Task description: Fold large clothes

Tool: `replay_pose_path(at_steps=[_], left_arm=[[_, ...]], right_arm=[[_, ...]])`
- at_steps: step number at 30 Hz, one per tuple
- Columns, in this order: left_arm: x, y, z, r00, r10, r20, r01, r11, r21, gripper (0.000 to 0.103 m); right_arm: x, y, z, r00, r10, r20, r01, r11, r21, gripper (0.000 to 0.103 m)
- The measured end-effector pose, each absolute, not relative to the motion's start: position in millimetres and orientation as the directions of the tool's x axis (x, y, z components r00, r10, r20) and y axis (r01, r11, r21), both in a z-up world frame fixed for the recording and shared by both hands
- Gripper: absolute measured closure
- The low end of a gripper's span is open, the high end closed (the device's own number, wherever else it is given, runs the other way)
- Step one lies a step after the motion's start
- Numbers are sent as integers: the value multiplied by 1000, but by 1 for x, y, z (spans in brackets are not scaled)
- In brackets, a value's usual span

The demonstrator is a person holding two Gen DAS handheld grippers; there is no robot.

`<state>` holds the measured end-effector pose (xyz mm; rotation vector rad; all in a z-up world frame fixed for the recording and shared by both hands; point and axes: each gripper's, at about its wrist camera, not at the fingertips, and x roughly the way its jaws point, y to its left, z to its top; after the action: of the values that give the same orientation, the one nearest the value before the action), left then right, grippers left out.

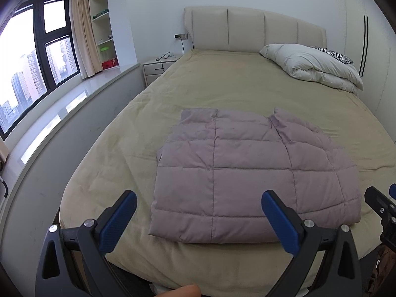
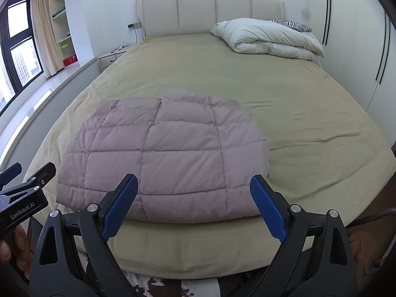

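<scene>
A mauve quilted puffer garment [image 1: 247,173] lies folded flat near the foot of the bed [image 1: 222,86]; it also shows in the right wrist view [image 2: 168,153]. My left gripper [image 1: 199,196] is open and empty, hovering over the garment's near left part. My right gripper [image 2: 193,180] is open and empty, above the garment's near right edge. The right gripper's tip [image 1: 378,200] shows at the right edge of the left wrist view. The left gripper [image 2: 22,173] shows at the left of the right wrist view.
The bed [image 2: 297,113] has a beige cover. A folded white duvet [image 2: 269,39] and a zebra-print pillow [image 2: 289,24] lie at the head on the right. A nightstand [image 1: 158,68], a window sill [image 1: 74,104] and shelves stand left; wardrobe doors [image 2: 358,37] right.
</scene>
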<state>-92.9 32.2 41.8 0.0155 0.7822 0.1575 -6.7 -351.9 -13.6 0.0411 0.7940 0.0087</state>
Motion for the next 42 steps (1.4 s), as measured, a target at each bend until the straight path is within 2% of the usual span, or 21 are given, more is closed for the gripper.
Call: replay_pose_path(at_steps=[42], left_arm=[[-91,28,26,680,162,-715,-138,986,92,0]], right_arm=[[-1,-354,-25,683,16,-731,19,999,40,10]])
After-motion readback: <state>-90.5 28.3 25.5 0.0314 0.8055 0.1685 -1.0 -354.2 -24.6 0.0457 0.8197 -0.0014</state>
